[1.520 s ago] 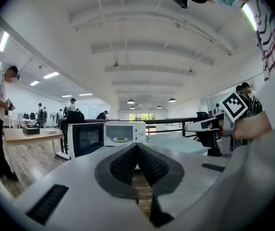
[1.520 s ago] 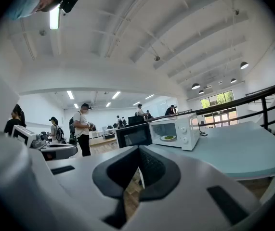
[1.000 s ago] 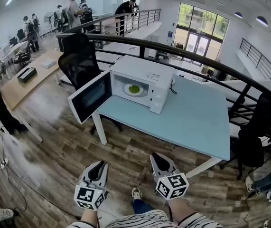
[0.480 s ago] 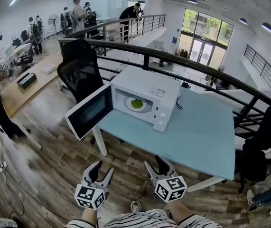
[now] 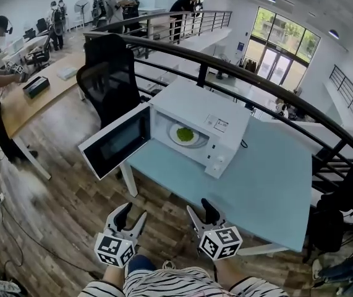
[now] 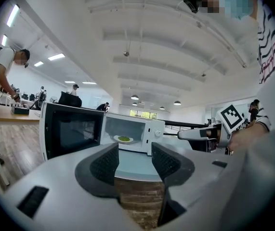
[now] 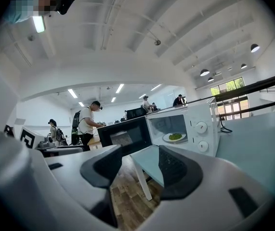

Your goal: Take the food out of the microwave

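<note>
Pale-blue table (image 5: 269, 172) carries white microwave (image 5: 208, 111) at left end, door (image 5: 115, 142) swung wide open. Left gripper (image 5: 133, 212) and right gripper (image 5: 199, 207) over wood floor (image 5: 71, 209), short of table; jaws just opening, now wide, nothing between. White plate (image 5: 175, 130) inside microwave, green food (image 5: 185, 134) on it.
</note>
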A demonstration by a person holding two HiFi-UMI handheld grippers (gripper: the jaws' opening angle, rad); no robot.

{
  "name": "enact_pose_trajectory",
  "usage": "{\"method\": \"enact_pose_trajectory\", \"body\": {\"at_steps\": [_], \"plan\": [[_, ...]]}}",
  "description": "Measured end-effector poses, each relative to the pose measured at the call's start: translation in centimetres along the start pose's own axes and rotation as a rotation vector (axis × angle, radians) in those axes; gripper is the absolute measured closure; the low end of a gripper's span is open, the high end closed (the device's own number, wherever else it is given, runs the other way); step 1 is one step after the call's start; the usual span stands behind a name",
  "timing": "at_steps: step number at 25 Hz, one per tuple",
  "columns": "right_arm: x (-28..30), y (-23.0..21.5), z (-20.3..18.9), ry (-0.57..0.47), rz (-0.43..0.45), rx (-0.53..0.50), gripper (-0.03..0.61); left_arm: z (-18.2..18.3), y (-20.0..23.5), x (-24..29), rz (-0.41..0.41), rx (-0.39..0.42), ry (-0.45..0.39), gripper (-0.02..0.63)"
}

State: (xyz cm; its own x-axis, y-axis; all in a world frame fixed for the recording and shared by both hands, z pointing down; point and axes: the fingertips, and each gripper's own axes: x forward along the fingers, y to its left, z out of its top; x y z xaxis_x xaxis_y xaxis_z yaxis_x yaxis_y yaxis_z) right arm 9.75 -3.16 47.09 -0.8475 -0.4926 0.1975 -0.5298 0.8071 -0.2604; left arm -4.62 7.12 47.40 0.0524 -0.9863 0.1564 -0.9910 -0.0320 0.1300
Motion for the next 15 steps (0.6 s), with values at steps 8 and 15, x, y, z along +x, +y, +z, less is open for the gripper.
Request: {"method": "enact_pose_trajectory", "body": {"at_steps": [8, 15], "plan": [[5.4, -1.9, 0.7, -0.007, -0.087, 0.042, 0.345, 0.5, 4.4, 5.7, -0.077, -0.016, 0.029, 0.422], [9.9, -2.5, 1.5, -0.035, -0.227, 0.105, 0.344, 1.9, 8.8, 10.6, -0.224, 0.002, 0.073, 0.42]]}}
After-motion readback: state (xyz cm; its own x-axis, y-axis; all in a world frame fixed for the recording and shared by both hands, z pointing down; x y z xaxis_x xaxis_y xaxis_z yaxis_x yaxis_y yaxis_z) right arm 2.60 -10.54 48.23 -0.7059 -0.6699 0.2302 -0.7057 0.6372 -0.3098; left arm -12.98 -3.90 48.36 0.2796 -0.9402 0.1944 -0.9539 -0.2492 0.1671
